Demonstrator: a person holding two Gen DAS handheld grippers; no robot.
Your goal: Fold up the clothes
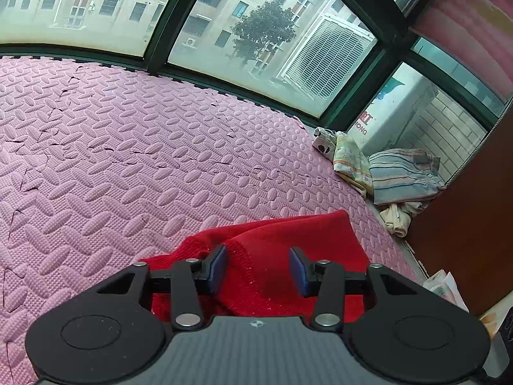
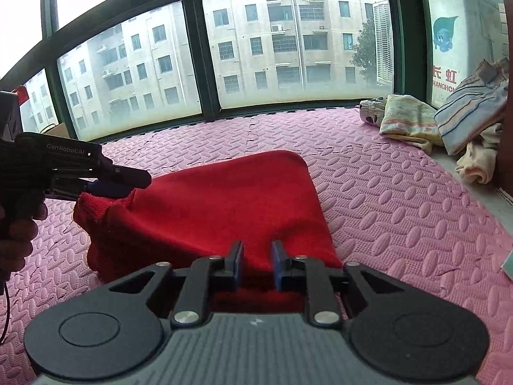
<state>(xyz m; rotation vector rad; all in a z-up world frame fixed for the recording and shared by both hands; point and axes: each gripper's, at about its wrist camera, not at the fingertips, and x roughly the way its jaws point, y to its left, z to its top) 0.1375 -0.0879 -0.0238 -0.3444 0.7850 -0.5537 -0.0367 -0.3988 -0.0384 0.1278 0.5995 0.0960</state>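
A pink foam mat of interlocking embossed tiles (image 2: 384, 199) covers the floor up to a dark green window frame (image 2: 192, 54). On the mat, close to both tools, lies a red knitted garment (image 2: 208, 211), the thing being folded. It shows as a compact shape with a rounded far corner, and at least two layers overlap near its left side, so it appears partly doubled over. How many folds it already holds, and whether more are wanted, cannot be settled from these views.

In the far right corner, against a brown panel, sits a heap of other clothes: a blue striped cloth (image 2: 471, 112), a pale yellow floral cloth (image 2: 407, 118) and a cream crumpled cloth (image 2: 477, 160). They look bunched, not squared. Whether they are done with or waiting their turn cannot be told.

The left tool (image 1: 258, 268) hangs over the garment's knitted hem with its blue pads well apart, nothing between them. In the right wrist view it comes in from the left, a hand (image 2: 19, 224) gripping its handle, its tip at a raised corner of the red knit; whether it touches the cloth there cannot be told.

The right tool (image 2: 258, 263) has its pads a little apart, with the near edge of the garment lying in the gap. I cannot tell whether the cloth is pinched.
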